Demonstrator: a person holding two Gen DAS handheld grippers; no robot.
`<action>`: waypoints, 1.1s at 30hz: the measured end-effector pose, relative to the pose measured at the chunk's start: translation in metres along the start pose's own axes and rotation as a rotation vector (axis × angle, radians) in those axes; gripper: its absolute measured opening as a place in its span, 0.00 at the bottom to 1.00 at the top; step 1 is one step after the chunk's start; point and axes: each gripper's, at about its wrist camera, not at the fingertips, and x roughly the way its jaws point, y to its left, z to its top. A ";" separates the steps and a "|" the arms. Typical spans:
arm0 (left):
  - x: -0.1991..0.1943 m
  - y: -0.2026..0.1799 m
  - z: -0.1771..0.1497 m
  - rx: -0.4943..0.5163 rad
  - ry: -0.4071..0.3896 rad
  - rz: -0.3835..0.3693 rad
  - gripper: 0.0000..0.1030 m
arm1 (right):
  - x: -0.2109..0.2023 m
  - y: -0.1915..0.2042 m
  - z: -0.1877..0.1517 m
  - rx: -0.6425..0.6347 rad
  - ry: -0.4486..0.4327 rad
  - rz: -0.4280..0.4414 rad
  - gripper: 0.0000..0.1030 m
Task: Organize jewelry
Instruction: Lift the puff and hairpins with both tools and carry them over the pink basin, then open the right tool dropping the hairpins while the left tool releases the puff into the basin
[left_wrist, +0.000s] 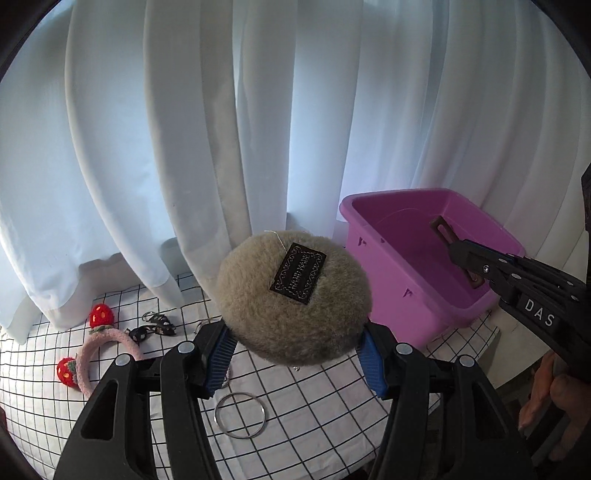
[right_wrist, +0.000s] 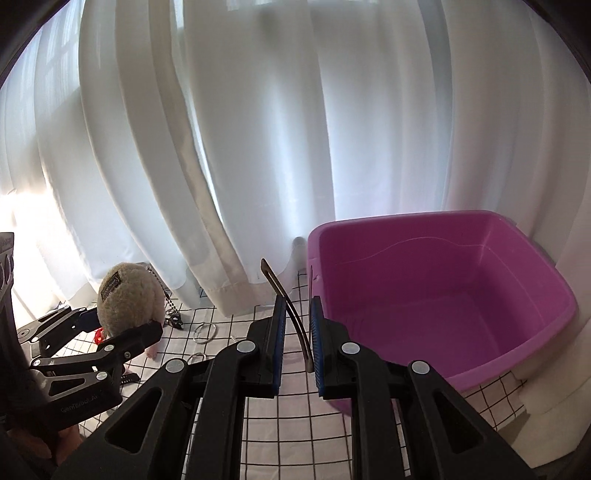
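Observation:
My left gripper (left_wrist: 295, 354) is shut on a beige fluffy pompom (left_wrist: 293, 295) with a black label and holds it above the checked cloth; it shows in the right wrist view (right_wrist: 127, 299) with a chain hanging from it. My right gripper (right_wrist: 298, 332) holds a thin brown hair clip (right_wrist: 286, 299) between its pads, just left of the purple bin (right_wrist: 517, 332). In the left wrist view the right gripper (left_wrist: 465, 258) reaches over the purple bin (left_wrist: 406, 295) with the clip (left_wrist: 443, 227) sticking out over its inside.
On the checked cloth (left_wrist: 314, 398) lie a silver bangle (left_wrist: 240, 415), a pink headband with red strawberries (left_wrist: 92, 347) and black lace pieces (left_wrist: 155, 326). More rings (right_wrist: 205, 332) lie near the curtain (right_wrist: 258, 147), which hangs behind everything.

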 end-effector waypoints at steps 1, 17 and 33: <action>0.004 -0.013 0.008 -0.001 -0.011 -0.002 0.55 | 0.000 -0.016 0.006 0.003 -0.002 -0.006 0.13; 0.139 -0.160 0.074 -0.109 0.206 0.047 0.55 | 0.064 -0.198 0.050 -0.002 0.231 -0.018 0.13; 0.197 -0.170 0.058 -0.153 0.414 0.149 0.80 | 0.109 -0.229 0.046 0.008 0.353 -0.027 0.49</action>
